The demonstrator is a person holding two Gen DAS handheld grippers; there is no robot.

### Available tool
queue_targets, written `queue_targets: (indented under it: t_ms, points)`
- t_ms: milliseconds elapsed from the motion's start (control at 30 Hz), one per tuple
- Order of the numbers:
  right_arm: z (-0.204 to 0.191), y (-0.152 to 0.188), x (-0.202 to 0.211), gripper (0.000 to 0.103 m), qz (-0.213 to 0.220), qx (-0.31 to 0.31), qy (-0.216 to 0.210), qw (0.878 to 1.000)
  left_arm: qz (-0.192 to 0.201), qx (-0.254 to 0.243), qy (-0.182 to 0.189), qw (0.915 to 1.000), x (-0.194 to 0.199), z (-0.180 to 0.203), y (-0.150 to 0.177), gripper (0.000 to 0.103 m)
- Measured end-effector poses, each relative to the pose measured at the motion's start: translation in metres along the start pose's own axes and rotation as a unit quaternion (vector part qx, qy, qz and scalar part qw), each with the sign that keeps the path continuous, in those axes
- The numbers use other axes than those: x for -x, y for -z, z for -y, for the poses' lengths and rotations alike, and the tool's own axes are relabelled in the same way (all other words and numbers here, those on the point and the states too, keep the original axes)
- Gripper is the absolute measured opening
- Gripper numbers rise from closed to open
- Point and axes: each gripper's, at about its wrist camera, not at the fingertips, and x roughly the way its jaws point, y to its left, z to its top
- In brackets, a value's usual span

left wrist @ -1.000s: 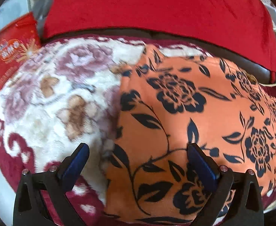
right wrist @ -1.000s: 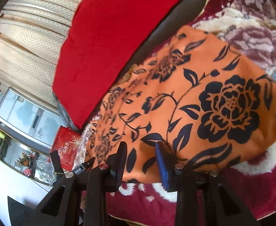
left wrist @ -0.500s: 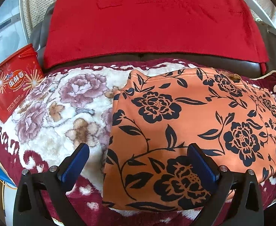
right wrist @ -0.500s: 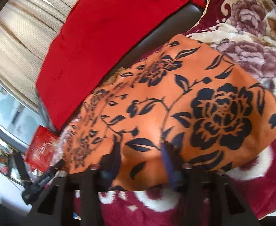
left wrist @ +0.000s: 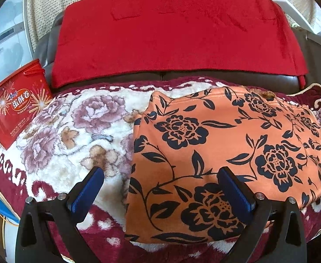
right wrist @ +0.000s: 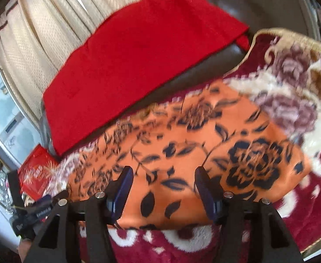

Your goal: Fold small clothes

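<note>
An orange garment (left wrist: 221,149) with black flowers lies folded flat on a plush floral blanket (left wrist: 77,135). My left gripper (left wrist: 160,175) hovers open above the garment's near left edge, one blue pad over the blanket, the other over the cloth. In the right wrist view the same orange garment (right wrist: 193,149) lies ahead, blurred. My right gripper (right wrist: 163,176) hangs above its near edge with its jaws opening and nothing pinched between the pads. The left gripper's body (right wrist: 35,210) shows at that view's lower left.
A red cloth (left wrist: 173,32) drapes over the dark sofa back (left wrist: 204,76) behind the blanket. A red snack tub (left wrist: 15,107) stands at the blanket's far left. Cream curtains (right wrist: 50,22) and a window (right wrist: 4,114) lie beyond the sofa.
The right gripper's jaws have spread apart, letting go of the garment's edge, and it has lifted and rolled. The left gripper has drawn back and up a little, staying open.
</note>
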Motion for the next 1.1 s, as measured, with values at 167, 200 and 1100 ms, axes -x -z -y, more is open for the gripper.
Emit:
queue_targets:
  t_ms: [167, 200, 1100]
  points:
    - [0.014, -0.004, -0.009, 0.061, -0.010, -0.024, 0.040, 0.999, 0.005, -0.005, 0.002, 1.0000, 0.005, 0.000, 0.001, 0.103]
    - [0.019, -0.002, -0.017, 0.061, -0.029, -0.034, 0.049, 0.998, 0.003, -0.006, 0.001, 1.0000, 0.004, 0.000, 0.002, 0.103]
    - [0.069, -0.002, 0.032, 0.061, -0.040, -0.184, -0.042, 0.981, 0.001, 0.024, 0.045, 0.9987, 0.002, -0.001, 0.005, 0.103]
